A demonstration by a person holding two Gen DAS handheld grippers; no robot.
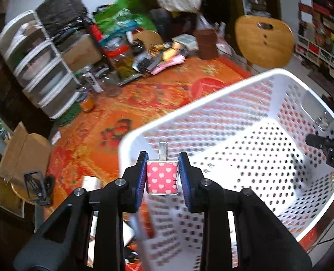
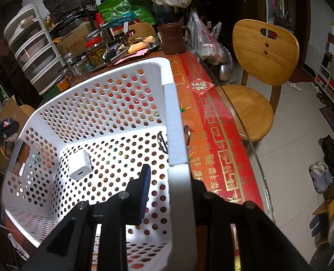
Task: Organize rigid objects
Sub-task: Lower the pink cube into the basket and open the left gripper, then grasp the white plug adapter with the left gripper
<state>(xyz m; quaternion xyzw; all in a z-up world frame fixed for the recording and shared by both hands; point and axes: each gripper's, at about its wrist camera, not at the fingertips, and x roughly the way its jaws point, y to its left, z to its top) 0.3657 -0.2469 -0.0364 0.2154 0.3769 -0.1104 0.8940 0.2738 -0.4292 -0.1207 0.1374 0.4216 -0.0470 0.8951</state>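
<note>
My left gripper (image 1: 162, 176) tilted downward, jaws clamped; my right gripper (image 2: 167, 192), pointing toward twelve o'clock, was clamped too.

Perforated basket (image 2: 53, 113) sits on table (image 2: 221, 140), charger block (image 2: 79, 164) lying inside on basket floor. Clutter pile, drawer unit (image 2: 31, 52) behind basket. Chair (image 2: 264, 67) off right of table. Mug (image 2: 171, 37) behind basket too.

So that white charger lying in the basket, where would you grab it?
Grip the white charger across its two broad flat faces, coming from above through the basket's open top. It lies alone on the floor, port end facing the camera, sides free.
</note>
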